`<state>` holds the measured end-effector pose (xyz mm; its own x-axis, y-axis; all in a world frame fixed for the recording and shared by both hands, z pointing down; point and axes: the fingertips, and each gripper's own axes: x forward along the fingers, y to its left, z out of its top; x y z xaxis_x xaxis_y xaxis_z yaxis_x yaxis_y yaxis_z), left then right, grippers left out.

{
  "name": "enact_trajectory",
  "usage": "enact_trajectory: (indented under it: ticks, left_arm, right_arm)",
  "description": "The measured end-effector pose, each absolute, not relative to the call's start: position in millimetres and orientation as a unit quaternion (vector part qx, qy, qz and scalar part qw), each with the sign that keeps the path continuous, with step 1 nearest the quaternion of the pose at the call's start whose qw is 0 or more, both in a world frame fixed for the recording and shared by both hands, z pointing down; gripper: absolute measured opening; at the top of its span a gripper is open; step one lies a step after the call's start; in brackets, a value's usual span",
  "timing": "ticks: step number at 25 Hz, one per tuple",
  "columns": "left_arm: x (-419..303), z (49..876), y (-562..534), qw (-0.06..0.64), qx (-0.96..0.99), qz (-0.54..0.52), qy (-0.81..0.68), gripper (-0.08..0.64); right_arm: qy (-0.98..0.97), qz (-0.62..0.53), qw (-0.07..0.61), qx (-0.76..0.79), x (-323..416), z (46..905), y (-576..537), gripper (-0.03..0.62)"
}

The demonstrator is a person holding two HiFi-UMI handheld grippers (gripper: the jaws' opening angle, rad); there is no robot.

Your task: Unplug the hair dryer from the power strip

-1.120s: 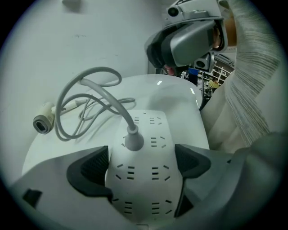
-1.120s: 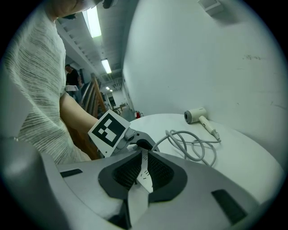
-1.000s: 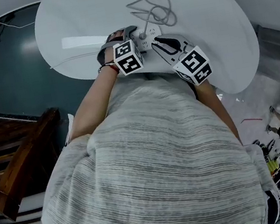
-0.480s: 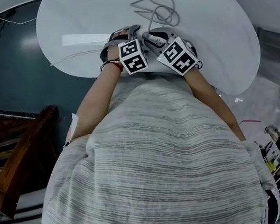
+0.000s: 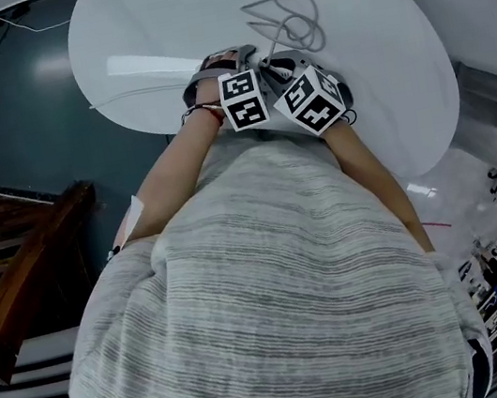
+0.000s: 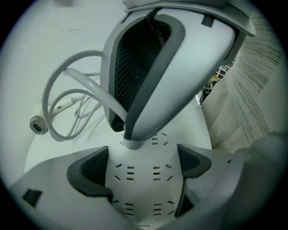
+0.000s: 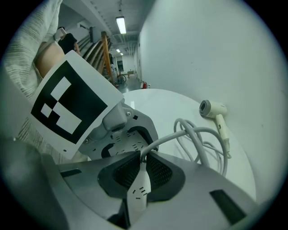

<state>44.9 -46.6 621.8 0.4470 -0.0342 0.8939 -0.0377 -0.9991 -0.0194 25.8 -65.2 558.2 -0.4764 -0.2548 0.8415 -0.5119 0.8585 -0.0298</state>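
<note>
The white power strip [image 6: 143, 186] lies on the round white table [image 5: 143, 31], and my left gripper [image 6: 144, 167] is shut on it, one dark pad at each long side. My right gripper [image 7: 142, 158] is shut on the hair dryer's plug [image 6: 132, 143], which sits in a socket at the strip's far end. From the plug the grey cord [image 7: 202, 137] runs in loose loops to the white hair dryer [image 7: 215, 110] lying further back on the table. In the head view both marker cubes are side by side, and the strip is mostly hidden beneath the grippers.
The cord coil [image 5: 290, 14] lies just beyond the grippers, towards the table's far side. A thinner white cable [image 6: 67, 104] lies among the loops. The table's near edge is close under my forearms. A dark wooden bench [image 5: 25, 280] stands on the floor at the left.
My right gripper, open at the strip's right a second ago, has moved left up to the left gripper and shut on the plug. The left gripper has stayed on the strip.
</note>
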Motion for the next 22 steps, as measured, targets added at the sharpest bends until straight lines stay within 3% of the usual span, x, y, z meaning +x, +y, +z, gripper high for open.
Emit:
enact_trajectory:
  ticks: [22]
  left_arm:
    - [46.2,623.6,-46.2,0.013,0.843,0.537,-0.015,0.462]
  right_arm:
    - [-0.832,0.138,0.486,0.229,30.1,551.3,-62.5,0.035]
